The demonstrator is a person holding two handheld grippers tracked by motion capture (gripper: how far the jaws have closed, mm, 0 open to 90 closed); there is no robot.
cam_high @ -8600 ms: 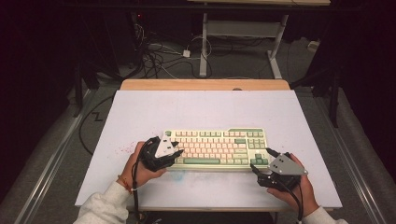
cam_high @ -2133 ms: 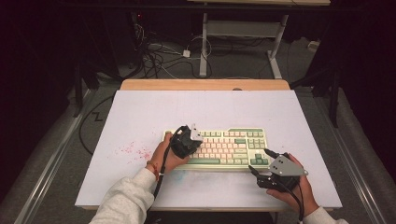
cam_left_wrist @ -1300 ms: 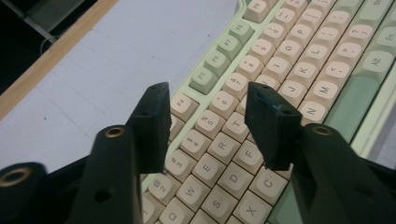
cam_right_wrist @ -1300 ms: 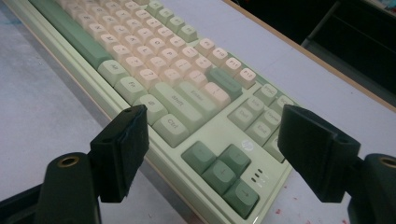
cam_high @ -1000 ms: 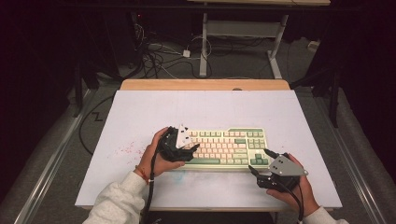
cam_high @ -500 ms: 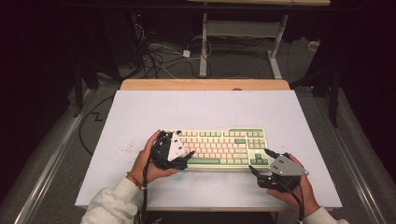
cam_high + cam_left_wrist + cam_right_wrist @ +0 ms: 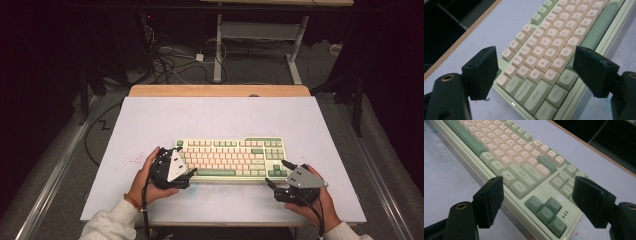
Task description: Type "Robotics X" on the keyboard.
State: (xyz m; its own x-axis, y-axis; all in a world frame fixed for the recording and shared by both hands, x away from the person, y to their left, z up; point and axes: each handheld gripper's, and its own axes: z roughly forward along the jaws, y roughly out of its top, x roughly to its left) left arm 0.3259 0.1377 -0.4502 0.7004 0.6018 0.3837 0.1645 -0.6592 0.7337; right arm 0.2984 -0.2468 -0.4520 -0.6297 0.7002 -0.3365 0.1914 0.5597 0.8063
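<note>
Keyboard (image 7: pixel 231 159) sits flat on the white table (image 7: pixel 215 117), near its front edge. Left gripper (image 7: pixel 186 171) is at the keyboard's left end, jaws just opened wide, straddling the Tab–Ctrl corner (image 7: pixel 534 92) with nothing pinched. Right gripper (image 7: pixel 278 175) is at the keyboard's right front corner, jaws spread around the arrow-key block (image 7: pixel 546 213), also holding nothing. My read: both ends bracketed, no grip made, so clamping and any lift or shift remain. From above, housings hide the left jaw tips; keyboard's underside and pad-to-case contact can't be made out.
</note>
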